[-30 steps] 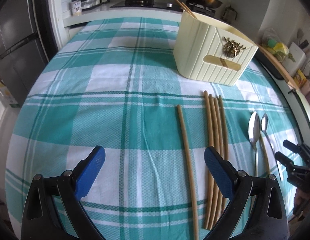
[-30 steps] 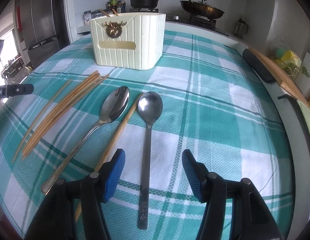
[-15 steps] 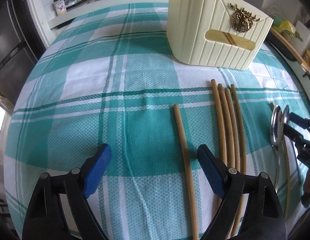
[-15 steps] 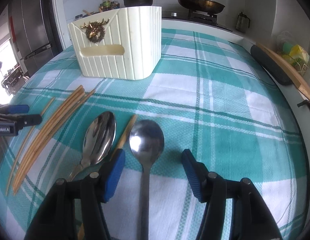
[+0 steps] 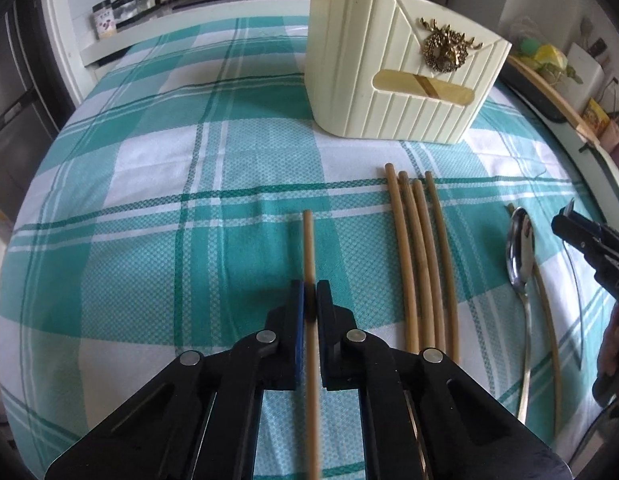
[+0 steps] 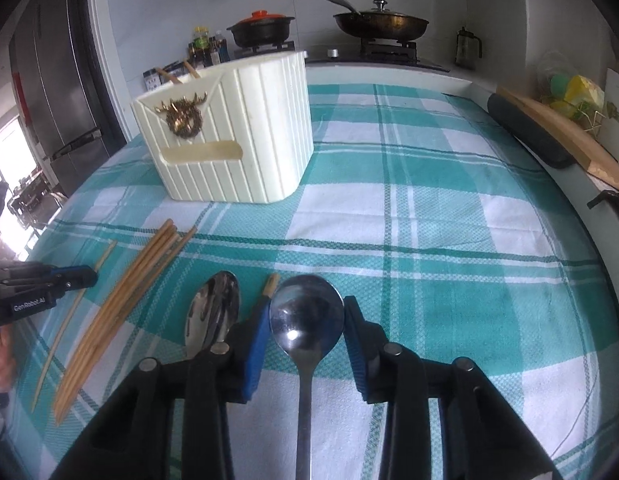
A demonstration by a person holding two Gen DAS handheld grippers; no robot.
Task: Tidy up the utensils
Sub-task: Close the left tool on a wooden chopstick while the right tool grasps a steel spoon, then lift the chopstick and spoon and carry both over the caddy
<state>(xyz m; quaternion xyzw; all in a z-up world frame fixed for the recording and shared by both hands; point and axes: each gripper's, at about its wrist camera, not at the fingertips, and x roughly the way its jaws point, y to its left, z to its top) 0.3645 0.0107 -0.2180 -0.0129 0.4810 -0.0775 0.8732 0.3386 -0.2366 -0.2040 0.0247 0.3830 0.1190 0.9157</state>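
Observation:
My left gripper point(image 5: 308, 304) is shut on a single bamboo chopstick point(image 5: 308, 248) lying on the checked tablecloth. Several more chopsticks point(image 5: 419, 248) lie side by side to its right. My right gripper point(image 6: 305, 328) is closed around the bowl of a steel spoon point(image 6: 306, 312), its pads touching both sides. A second spoon point(image 6: 213, 312) and one chopstick point(image 6: 269, 286) lie just left of it. The cream utensil holder point(image 6: 233, 136) with a gold stag emblem stands behind, with two chopsticks standing in it.
A stove with a pan point(image 6: 379, 24) and a pot point(image 6: 261, 30) lies beyond the table's far edge. A cutting board point(image 6: 557, 136) and dark roll run along the right edge. A fridge point(image 6: 49, 80) stands at the left.
Both grippers moved forward and down and closed: the left onto the lone chopstick, the right onto the spoon's bowl. Both were open before.

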